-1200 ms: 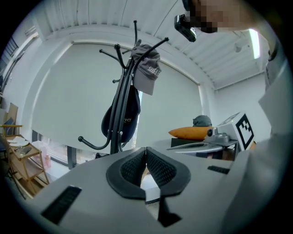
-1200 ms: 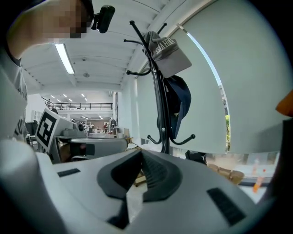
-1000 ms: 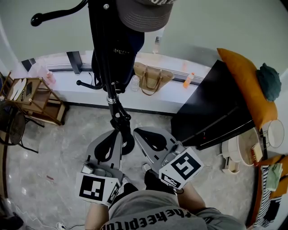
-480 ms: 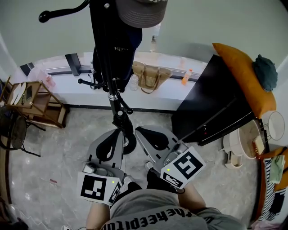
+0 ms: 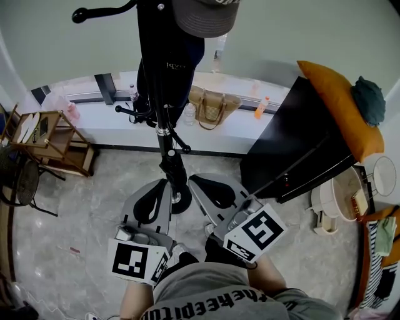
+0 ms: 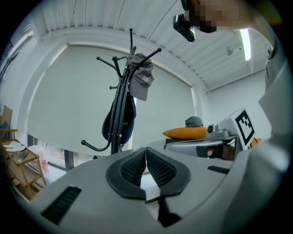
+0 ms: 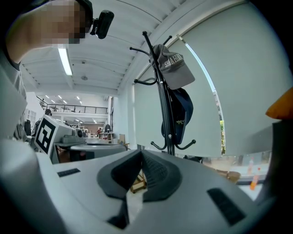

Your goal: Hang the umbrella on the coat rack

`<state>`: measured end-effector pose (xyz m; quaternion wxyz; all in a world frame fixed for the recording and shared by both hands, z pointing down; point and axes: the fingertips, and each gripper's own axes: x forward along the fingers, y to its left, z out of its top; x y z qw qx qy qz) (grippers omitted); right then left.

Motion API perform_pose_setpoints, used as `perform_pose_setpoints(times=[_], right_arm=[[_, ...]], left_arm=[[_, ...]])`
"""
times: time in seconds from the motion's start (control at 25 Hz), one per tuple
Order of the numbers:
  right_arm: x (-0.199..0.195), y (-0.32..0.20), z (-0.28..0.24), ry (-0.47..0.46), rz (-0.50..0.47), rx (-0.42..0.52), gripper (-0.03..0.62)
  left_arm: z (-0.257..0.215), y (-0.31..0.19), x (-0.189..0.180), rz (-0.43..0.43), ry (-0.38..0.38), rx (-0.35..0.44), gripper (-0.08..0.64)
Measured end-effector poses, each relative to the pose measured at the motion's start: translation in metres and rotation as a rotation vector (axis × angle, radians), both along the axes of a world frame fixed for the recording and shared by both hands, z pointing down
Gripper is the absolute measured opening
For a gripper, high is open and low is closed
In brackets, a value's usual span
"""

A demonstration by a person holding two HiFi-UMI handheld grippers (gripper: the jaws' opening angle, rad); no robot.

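A dark blue thing [image 5: 181,69] with white print hangs from the rack [image 5: 167,140], close against the pole. I cannot tell whether it is the umbrella. A grey cap [image 5: 203,15] sits on a hook above it. In the left gripper view the dark blue thing [image 6: 129,119] hangs below the cap [image 6: 139,80]. The right gripper view shows the same order, cap [image 7: 174,68] over dark blue thing [image 7: 183,112].

In the head view the rack's foot stands on the floor between the tips of the two grippers. The left gripper [image 5: 159,187] has its fingers together with nothing between them, as its own view shows [image 6: 146,153]. The right gripper [image 5: 195,183] is also closed and empty [image 7: 140,155]. Both point level toward the rack.

Behind the rack a tan handbag [image 5: 211,106] sits on the window ledge [image 5: 94,122]. To the right an orange cushion [image 5: 340,106] lies on a black counter [image 5: 294,156].
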<state>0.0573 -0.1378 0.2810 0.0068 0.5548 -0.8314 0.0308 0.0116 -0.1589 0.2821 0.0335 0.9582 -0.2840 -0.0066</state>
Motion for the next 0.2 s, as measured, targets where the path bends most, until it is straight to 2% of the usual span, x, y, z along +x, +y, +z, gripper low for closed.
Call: perform_pose_setpoints(times=[0.2], right_arm=[[-0.0024,0.0005,-0.0001,0.008,0.001,0.001,0.012]], left_arm=[[0.0012,0.0012,-0.0007,0.003,0.001,0.0,0.017]])
